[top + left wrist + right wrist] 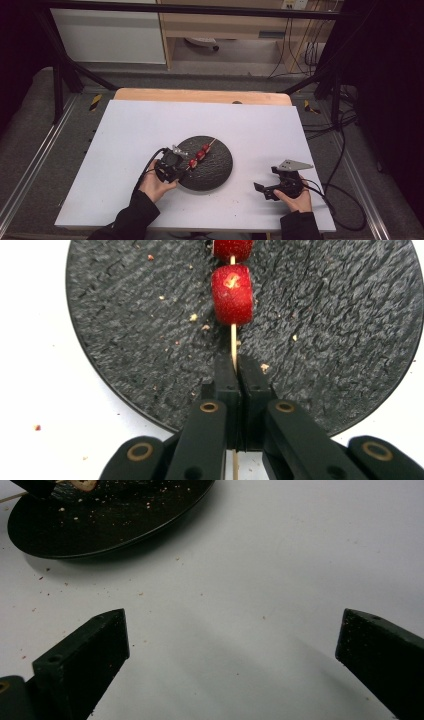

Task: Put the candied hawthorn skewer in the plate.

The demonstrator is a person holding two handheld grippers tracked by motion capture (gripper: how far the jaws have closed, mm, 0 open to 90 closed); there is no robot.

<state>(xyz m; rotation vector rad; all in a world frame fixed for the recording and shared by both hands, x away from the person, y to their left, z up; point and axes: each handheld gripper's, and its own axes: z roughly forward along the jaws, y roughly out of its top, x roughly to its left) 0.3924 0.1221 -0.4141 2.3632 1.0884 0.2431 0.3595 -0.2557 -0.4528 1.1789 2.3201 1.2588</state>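
A thin wooden skewer (212, 143) carrying three red fruit pieces (200, 154) lies slanted over a round black textured plate (217, 170). My left gripper (181, 171) sits at the plate's left edge, shut on the skewer's near end. In the left gripper view the jaws meet around the stick (233, 340) just below a red piece (232, 294), above the plate (140, 340); the gripper (238, 365) points along the skewer. My right gripper (265, 178) rests low on the white table to the right of the plate, open, with bare table between its fingers (232, 625).
The white tabletop (150, 125) has free room around the plate (115, 525). Small crumbs dot the plate and the table near it. Cables trail from both grippers, and more cables lie off the table's right side (340, 150).
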